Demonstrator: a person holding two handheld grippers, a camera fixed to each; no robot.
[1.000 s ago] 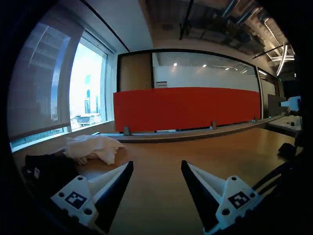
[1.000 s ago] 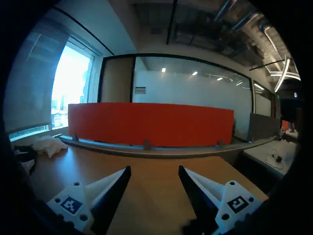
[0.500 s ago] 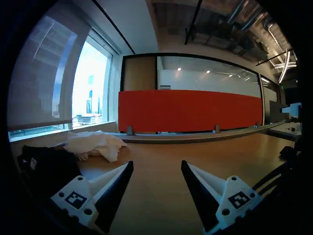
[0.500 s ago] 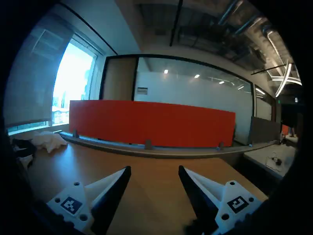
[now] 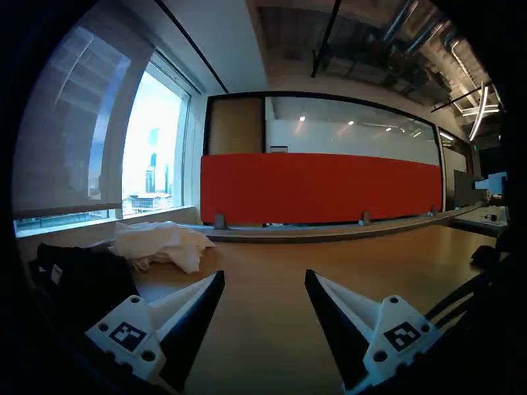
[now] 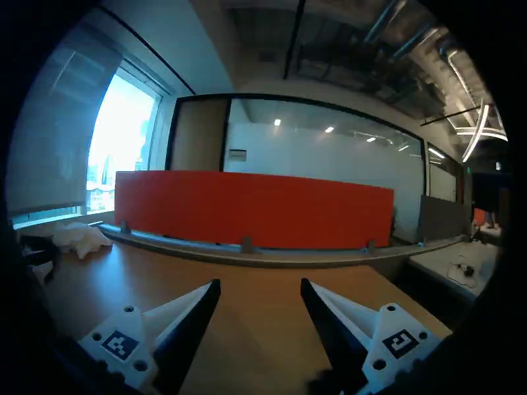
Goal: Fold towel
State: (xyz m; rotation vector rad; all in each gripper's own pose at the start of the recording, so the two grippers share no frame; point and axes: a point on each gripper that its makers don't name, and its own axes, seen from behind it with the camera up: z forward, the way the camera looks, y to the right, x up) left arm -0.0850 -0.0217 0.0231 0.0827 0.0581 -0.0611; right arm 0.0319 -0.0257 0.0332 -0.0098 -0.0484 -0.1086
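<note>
1. Table [image 5: 408, 257]: towel [image 5: 161, 242] lies crumpled near the window [image 5: 155, 151], well apart from us. Its corners are hidden, so we may pinch bunched layers.
2. Black item [image 5: 85, 280] beside towel: it may snag.
3. Left gripper [image 5: 263, 289], right gripper [image 6: 260, 293]: both wide open, empty.

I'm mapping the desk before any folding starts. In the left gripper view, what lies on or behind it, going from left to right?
black bundle → crumpled white towel → red divider panel → small dark object at far right.
</note>
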